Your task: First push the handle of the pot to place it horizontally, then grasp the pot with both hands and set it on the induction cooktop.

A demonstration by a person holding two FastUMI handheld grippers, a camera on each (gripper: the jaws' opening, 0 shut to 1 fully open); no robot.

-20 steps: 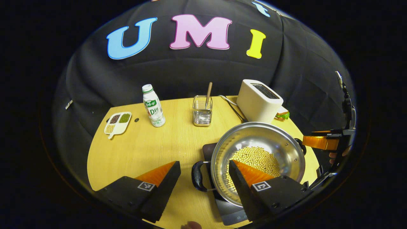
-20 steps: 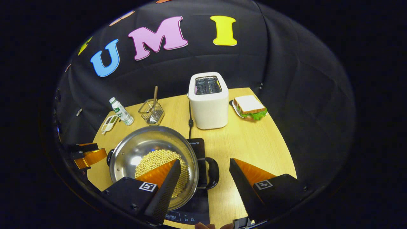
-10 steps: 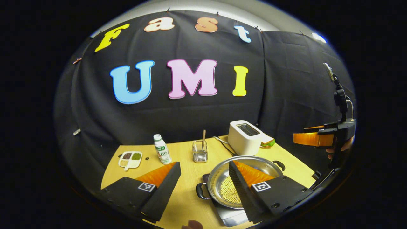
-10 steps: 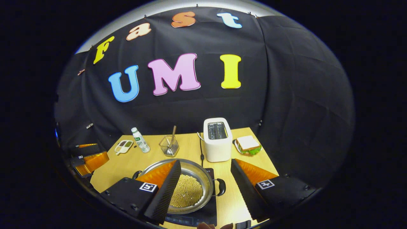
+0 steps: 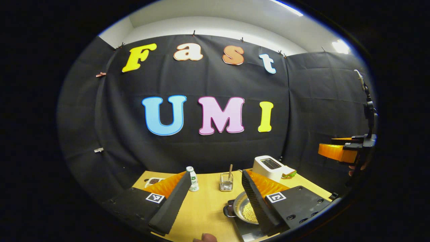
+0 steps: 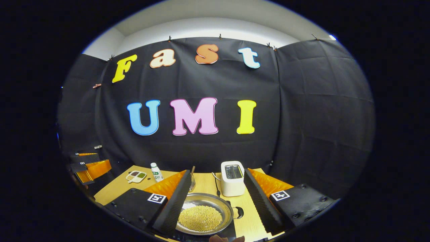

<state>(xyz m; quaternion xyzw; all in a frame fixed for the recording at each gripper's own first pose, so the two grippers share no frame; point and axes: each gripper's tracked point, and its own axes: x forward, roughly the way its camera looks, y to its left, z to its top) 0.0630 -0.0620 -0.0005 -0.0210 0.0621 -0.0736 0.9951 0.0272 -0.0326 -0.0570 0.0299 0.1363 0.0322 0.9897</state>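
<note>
In the right gripper view the pot (image 6: 205,218) sits on the cooktop (image 6: 231,233) at bottom centre, near the counter (image 6: 111,188) front edge. Both the right gripper (image 6: 216,198) and left gripper (image 5: 215,198) hang above it, fingers apart, holding nothing. The toaster (image 6: 232,178) stands just behind the pot; bare counter lies to its left.

text: none legible | bottle (image 5: 192,178) label: too small

Wooden table (image 6: 111,190) with toaster (image 6: 232,178), cooktop (image 5: 247,228)
</note>
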